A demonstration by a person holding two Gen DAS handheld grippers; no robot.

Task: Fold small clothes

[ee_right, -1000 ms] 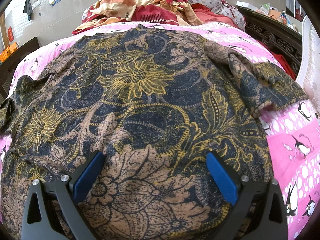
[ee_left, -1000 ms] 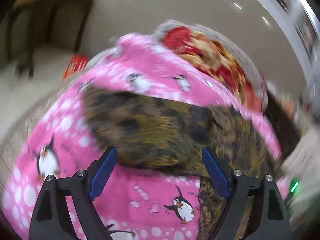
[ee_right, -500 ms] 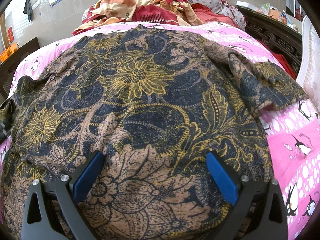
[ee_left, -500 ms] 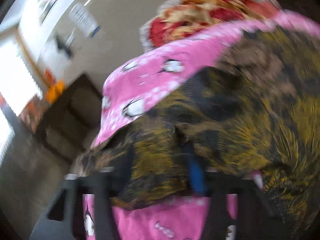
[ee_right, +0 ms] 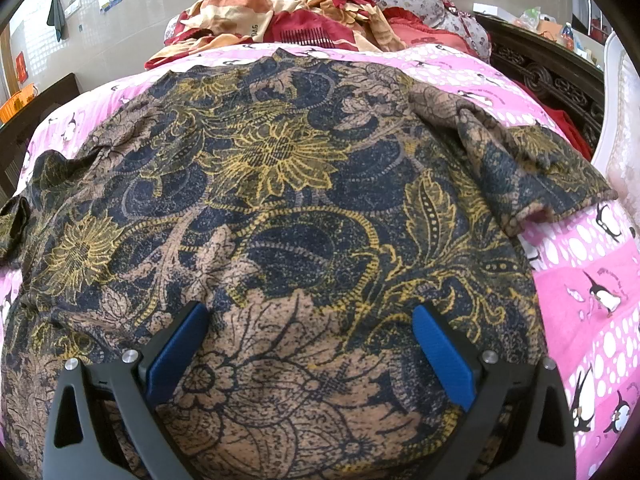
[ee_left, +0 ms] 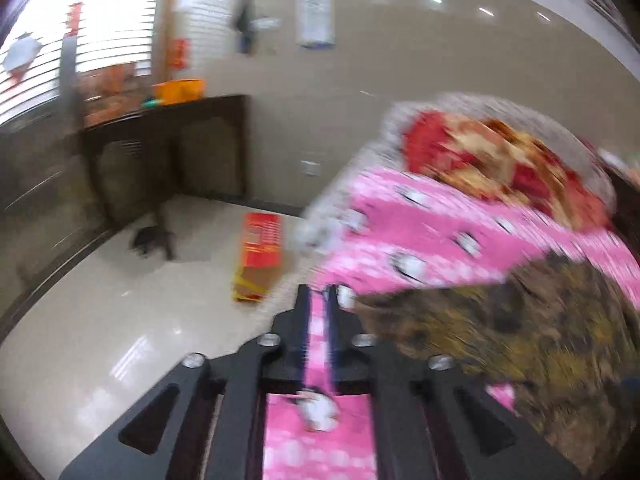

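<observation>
the shirt [ee_right: 280,208], a dark floral print, lies spread flat on the bed [ee_right: 592,280], back up, over a pink penguin sheet, which gives a broad flat base for folding. its right sleeve [ee_right: 520,168] sticks out to the side, unfolded; the left sleeve [ee_right: 20,220] reaches the bed's edge and bunches a little there.

the right hand-held gripper [ee_right: 308,344] hovers over the lower part of the shirt with its blue pads [ee_right: 444,356] spread wide and nothing between them. whether it touches the cloth i cannot tell. it seems parked there to wait, or to pin the hem while the other side works.

the left hand-held gripper [ee_left: 318,296] sits at the bed's edge, just beside the sleeve cloth [ee_left: 500,328], with its fingers nearly pressed together; pink sheet shows through the narrow gap and no cloth is clearly between them. the view is motion-blurred, so a thin pinch cannot be ruled out. likely step: folding the left sleeve inward. beyond the bed, a red box [ee_left: 260,252] lies on the floor.
</observation>
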